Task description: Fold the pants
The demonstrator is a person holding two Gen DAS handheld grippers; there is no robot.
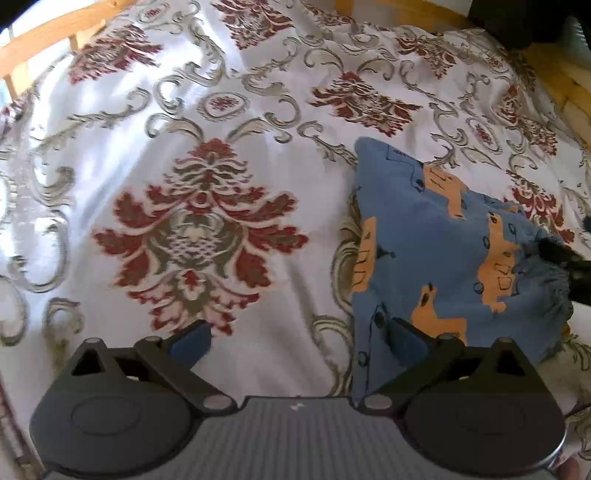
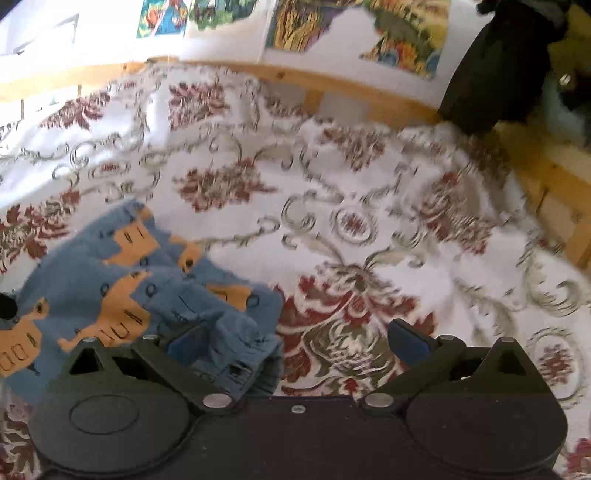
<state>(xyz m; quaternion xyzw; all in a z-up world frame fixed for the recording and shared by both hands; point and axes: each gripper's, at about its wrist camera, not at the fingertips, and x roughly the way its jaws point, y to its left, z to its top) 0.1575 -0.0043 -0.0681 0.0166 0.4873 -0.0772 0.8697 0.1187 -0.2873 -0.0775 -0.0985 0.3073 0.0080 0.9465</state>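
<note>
Left tool (image 1: 297,341) low over the bedspread (image 1: 199,173), fingers spread wide with nothing between them, right blue pad (image 1: 406,338) over the near edge of the blue pants (image 1: 424,236). Right tool (image 2: 297,341) likewise spread apart, its left pad (image 2: 184,341) against the bunched waistband of the pants (image 2: 110,291), which lie folded into a compact, orange-printed bundle on the bed, right tool's dark tip (image 1: 557,253) at their gathered end. Farther off, wooden bed frame (image 2: 332,86), then colourful pictures (image 2: 402,33) on the wall.
</note>
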